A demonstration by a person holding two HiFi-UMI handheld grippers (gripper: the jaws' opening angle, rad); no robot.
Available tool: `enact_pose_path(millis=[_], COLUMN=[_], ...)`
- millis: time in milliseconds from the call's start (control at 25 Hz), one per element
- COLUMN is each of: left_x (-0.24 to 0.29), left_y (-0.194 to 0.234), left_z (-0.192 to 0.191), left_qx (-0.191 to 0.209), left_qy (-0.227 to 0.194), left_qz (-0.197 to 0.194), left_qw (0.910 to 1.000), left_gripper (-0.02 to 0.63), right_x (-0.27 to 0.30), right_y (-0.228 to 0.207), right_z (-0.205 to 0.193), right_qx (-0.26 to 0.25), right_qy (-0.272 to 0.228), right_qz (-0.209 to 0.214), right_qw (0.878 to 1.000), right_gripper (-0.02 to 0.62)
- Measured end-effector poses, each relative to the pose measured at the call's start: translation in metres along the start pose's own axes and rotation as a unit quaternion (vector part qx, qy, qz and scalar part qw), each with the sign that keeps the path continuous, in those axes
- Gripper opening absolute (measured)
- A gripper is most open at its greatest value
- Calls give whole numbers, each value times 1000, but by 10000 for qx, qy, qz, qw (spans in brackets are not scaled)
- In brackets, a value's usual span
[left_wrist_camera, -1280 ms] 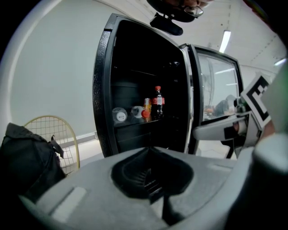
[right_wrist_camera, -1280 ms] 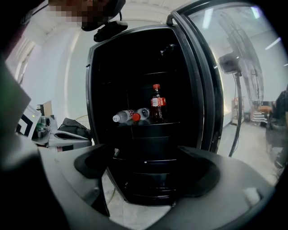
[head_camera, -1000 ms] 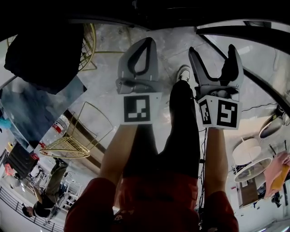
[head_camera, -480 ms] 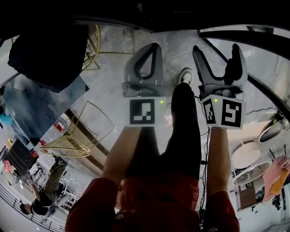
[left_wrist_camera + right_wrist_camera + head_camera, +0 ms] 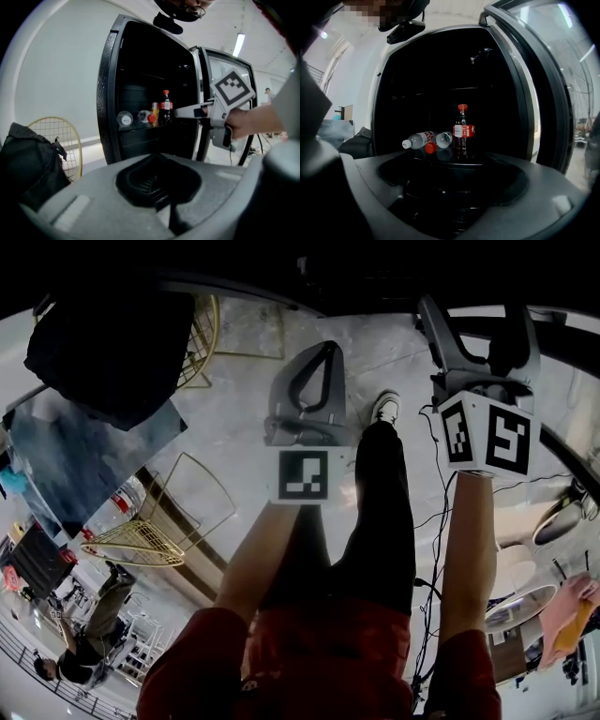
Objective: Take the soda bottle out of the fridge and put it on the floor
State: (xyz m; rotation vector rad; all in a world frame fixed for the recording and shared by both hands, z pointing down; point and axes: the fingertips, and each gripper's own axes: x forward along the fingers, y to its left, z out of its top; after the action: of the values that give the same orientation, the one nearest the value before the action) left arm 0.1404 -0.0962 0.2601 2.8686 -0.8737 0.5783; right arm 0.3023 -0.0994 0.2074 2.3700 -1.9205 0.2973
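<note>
The soda bottle (image 5: 462,132) is smooth plastic holding dark liquid, with a red cap and red label. It stands upright on a shelf inside the black, round-cornered fridge (image 5: 107,89), long axis vertical and cap up. Just beside it, two clear plastic bottles (image 5: 420,139) lie on their sides. The right claw (image 5: 478,326) is spread wide and empty, short of the bottle. The left claw (image 5: 325,348) is closed tip to tip, holding nothing.
</note>
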Motion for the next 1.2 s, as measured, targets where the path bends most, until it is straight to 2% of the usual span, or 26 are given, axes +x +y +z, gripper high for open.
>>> enact_pose_path(millis=[240,640,1040,1200], left_x=[-2,4,11,9], left_y=[2,-4,-1,-1], left_z=[2,3,2,4], left_qx=[-29,-112,-15,-139], left_qy=[-94,-58,-37,-70], left_qz=[19,-11,-75,-29], left_qw=[10000,9999,10000,9999], left_gripper=[0,0,0,0], right_x=[32,83,103,105], right_y=[-9,-43,-49,-51], right_z=[22,46,56,55], right_qx=[-373,270,230,240], right_qy=[-128,-283,-331,-303], right_qz=[20,-343,-333,-318], right_qw=[9992,9986,9986,9987], right_gripper=[463,463,463,462])
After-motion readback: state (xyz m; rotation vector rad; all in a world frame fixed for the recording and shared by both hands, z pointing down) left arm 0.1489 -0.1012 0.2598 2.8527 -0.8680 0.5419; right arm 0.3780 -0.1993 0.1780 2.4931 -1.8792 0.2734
